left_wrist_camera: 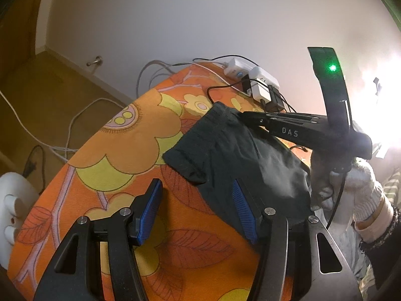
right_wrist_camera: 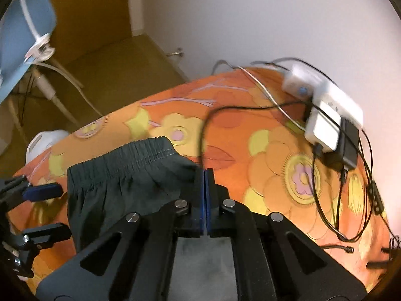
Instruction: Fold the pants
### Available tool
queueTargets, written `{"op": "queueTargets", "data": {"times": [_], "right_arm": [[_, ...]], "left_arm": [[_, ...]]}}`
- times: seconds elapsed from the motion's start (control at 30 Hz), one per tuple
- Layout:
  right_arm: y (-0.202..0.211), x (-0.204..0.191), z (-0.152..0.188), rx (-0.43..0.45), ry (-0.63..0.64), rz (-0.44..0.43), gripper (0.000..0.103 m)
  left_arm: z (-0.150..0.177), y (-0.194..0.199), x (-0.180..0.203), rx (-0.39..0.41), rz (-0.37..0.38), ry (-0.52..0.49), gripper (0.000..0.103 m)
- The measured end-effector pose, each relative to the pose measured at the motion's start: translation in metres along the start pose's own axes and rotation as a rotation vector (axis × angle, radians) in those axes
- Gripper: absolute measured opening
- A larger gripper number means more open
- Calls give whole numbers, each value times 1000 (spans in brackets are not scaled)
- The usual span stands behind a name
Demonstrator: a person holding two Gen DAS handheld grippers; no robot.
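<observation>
Dark green pants (left_wrist_camera: pixel 225 150) lie folded small on the orange floral table cover (left_wrist_camera: pixel 120 150); their elastic waistband (right_wrist_camera: pixel 140 155) shows in the right wrist view. My right gripper (right_wrist_camera: pixel 205 175) is shut, its blue pads pressed together on the pants' far corner, and it shows as a black arm tip (left_wrist_camera: pixel 241 115) in the left wrist view. My left gripper (left_wrist_camera: pixel 196 183) stands open low over the near hem, one pad (left_wrist_camera: pixel 241 210) above the fabric, the other (left_wrist_camera: pixel 150 208) above bare cover. It appears again at the left edge (right_wrist_camera: pixel 47 210).
A white power strip with adapters (left_wrist_camera: pixel 253 80) and black and white cables (right_wrist_camera: pixel 333 200) crowd the cover's far side by the wall. A white moulded object (left_wrist_camera: pixel 12 200) sits off the left edge. A gloved hand (left_wrist_camera: pixel 356 188) holds the right gripper. A blue chair (right_wrist_camera: pixel 22 30) stands on the wooden floor.
</observation>
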State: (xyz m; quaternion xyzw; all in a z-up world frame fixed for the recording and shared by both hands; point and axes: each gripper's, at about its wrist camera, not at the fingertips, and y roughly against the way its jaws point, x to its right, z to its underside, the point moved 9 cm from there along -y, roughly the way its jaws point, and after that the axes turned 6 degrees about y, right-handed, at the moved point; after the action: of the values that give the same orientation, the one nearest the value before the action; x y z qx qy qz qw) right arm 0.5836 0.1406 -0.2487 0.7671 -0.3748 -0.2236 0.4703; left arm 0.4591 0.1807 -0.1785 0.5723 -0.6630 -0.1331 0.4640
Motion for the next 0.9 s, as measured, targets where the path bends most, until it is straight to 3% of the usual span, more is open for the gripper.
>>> {"op": "queueTargets", "data": {"times": [0.27, 0.47, 0.5, 0.6, 0.7, 0.9], "right_arm": [[9, -2, -4, 27, -24, -54, 2], [32, -19, -18, 59, -79, -157, 29], [33, -23, -19, 47, -97, -193, 36], [27, -27, -19, -12, -172, -266, 41], [14, -27, -14, -77, -268, -327, 42], [-1, -39, -16, -165, -357, -362, 48]], "left_arm": [[-6, -7, -3, -11, 13, 48, 57], [-12, -14, 1, 8, 4, 84, 56], [-13, -15, 1, 17, -8, 83, 54], [-15, -18, 2, 29, -37, 74, 28], [-17, -15, 5, 61, -34, 59, 18], [-16, -10, 20, 92, -28, -25, 13]]}}
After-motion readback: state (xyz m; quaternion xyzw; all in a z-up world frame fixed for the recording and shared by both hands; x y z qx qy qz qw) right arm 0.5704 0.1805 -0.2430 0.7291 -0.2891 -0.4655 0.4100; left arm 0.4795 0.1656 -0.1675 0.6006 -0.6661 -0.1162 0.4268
